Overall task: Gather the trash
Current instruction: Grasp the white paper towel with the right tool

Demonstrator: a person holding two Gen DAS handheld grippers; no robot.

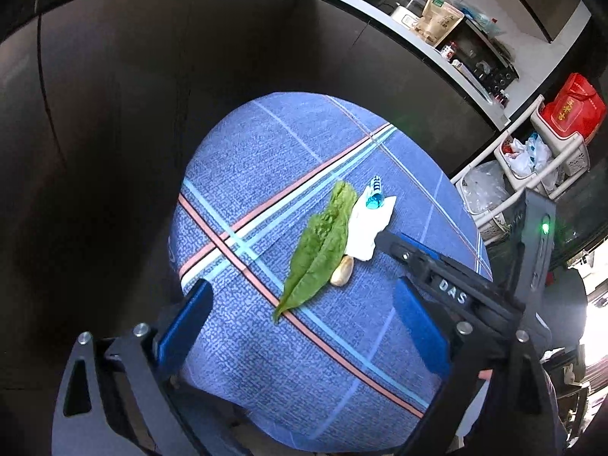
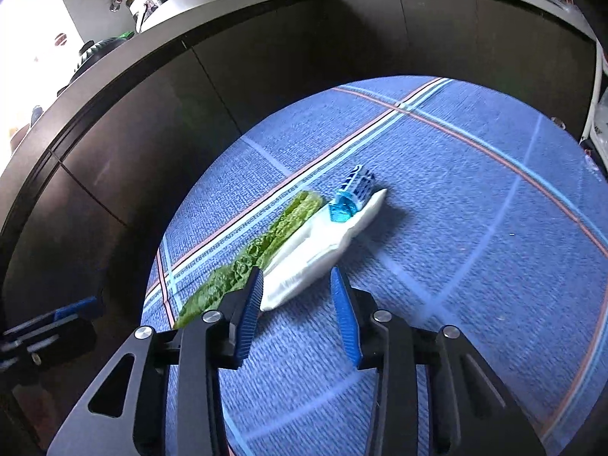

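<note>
Pick step under way — right claw (image 2: 296,277) half-closed, straddling the near end of the crumpled white tissue (image 2: 315,250) on the blue plaid surface (image 2: 456,197), pads not yet pressing. Left claw (image 1: 304,304) wide open, empty, near the green leaf (image 1: 319,243). Next — pinch, lift.

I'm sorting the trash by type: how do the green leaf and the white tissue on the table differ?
The green leaf is long, pointed and lies flat; the white tissue is shorter, blocky and crumpled. A small blue wrapper rests on the tissue's far end, whereas a pale peel-like scrap touches the leaf. Both lie side by side on the blue tablecloth, not gripped.
</note>
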